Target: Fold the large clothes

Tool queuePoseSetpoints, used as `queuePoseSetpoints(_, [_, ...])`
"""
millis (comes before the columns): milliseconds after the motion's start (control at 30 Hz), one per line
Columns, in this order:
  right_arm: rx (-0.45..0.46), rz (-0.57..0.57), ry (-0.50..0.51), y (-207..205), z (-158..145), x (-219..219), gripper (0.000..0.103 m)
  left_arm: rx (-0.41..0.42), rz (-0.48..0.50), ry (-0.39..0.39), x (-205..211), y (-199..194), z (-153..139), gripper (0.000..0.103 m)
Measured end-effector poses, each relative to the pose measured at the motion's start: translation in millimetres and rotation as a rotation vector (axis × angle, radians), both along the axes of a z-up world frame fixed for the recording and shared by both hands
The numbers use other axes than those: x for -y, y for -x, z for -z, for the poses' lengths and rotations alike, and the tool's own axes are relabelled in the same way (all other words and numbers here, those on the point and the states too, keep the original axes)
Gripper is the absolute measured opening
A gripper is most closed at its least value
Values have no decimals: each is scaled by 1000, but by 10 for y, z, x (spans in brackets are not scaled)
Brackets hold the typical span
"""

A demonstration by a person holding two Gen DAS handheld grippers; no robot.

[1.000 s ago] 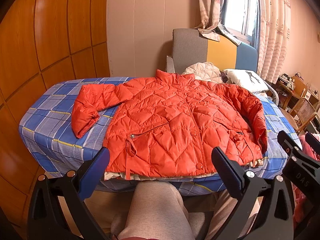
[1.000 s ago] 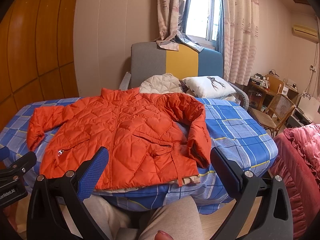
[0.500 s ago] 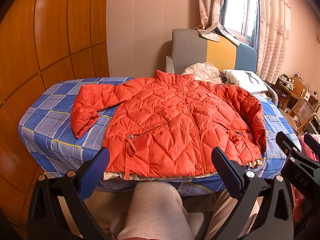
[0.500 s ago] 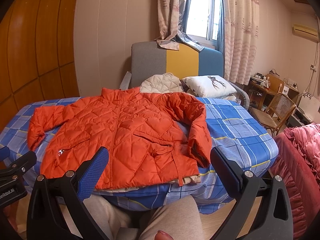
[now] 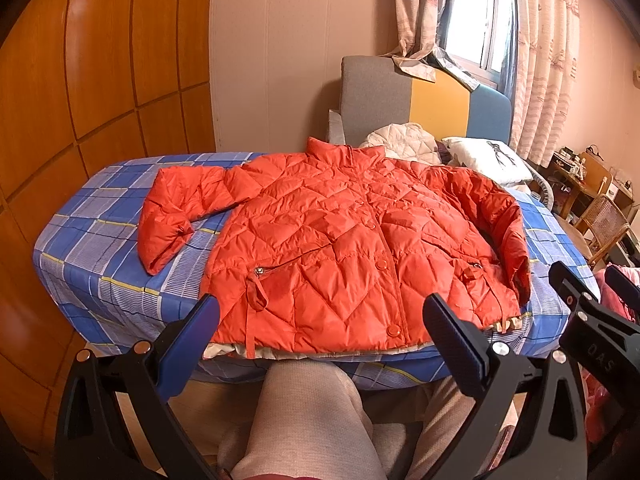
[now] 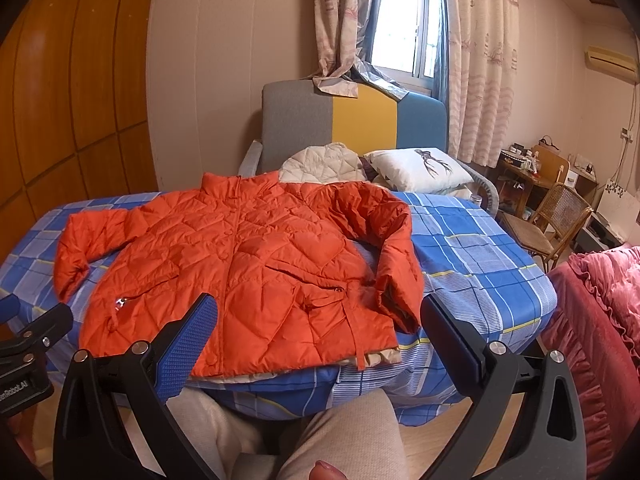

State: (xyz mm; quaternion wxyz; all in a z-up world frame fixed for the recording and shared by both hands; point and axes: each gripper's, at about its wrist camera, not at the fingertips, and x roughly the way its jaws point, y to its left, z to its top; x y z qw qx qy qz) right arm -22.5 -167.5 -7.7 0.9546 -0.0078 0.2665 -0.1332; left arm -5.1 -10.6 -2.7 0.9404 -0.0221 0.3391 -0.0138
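Note:
An orange quilted jacket point(image 5: 340, 248) lies front-up and spread on a table with a blue checked cloth point(image 5: 100, 248). Its left sleeve reaches out to the left; its right sleeve bends down along the body. It also shows in the right wrist view point(image 6: 240, 272). My left gripper point(image 5: 320, 320) is open and empty, held in front of the jacket's hem above my knee. My right gripper point(image 6: 316, 320) is open and empty, also short of the hem. The right gripper shows at the right edge of the left wrist view point(image 5: 592, 320).
A grey, yellow and blue sofa point(image 6: 352, 128) with a white quilted garment point(image 6: 324, 164) and a pillow point(image 6: 420, 168) stands behind the table. A wicker chair point(image 6: 556, 220) and a desk stand at the right. A pink bedspread point(image 6: 600, 320) lies near right. A wooden wall is at the left.
Both grippers have shifted very slightly; the jacket has not moved and both stay open.

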Motion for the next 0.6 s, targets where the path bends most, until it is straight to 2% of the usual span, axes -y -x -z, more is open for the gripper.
queuePoseSetpoints(467, [-4,1,-6,-25,12,16,100,-5,4,18,-37,-32,10,101])
queuePoseSetpoints(600, [-23,-1,-11,-77,50,94,100,-71,30,38,-77,-144,84,101])
